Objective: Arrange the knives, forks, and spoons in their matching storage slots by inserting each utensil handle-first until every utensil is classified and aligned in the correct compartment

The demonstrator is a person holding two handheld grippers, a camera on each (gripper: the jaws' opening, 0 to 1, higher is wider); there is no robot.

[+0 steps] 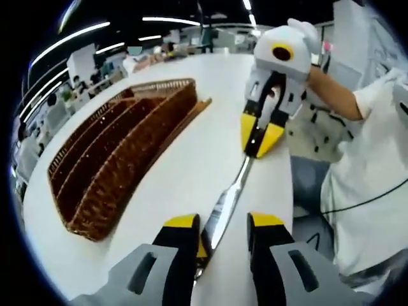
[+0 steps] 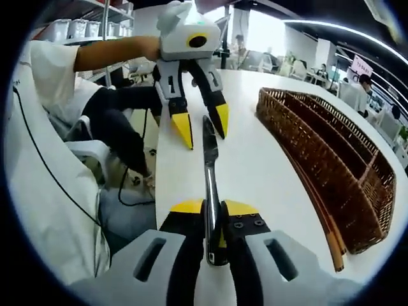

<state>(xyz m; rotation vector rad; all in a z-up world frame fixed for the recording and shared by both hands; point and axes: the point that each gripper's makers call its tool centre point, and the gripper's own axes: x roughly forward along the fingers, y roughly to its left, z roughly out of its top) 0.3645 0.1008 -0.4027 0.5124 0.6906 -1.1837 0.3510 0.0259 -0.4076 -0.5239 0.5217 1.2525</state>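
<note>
- The right claw (image 2: pixel 214 210) is clamped on the knife (image 2: pixel 210 185) at its handle end, holding it out flat above the counter (image 2: pixel 248 159).
- The left claw (image 1: pixel 220 224) stands apart around the blade tip, probably to steady it.
- The wicker tray (image 2: pixel 331 153) lies well apart from the knife, its slots free to take handles.

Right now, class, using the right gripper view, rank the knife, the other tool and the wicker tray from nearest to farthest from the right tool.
1. Knife: clamped in the right tool, pointing ahead.
2. Left tool: ahead, open around the knife's far end.
3. Wicker tray: off to the right on the white table.
</note>
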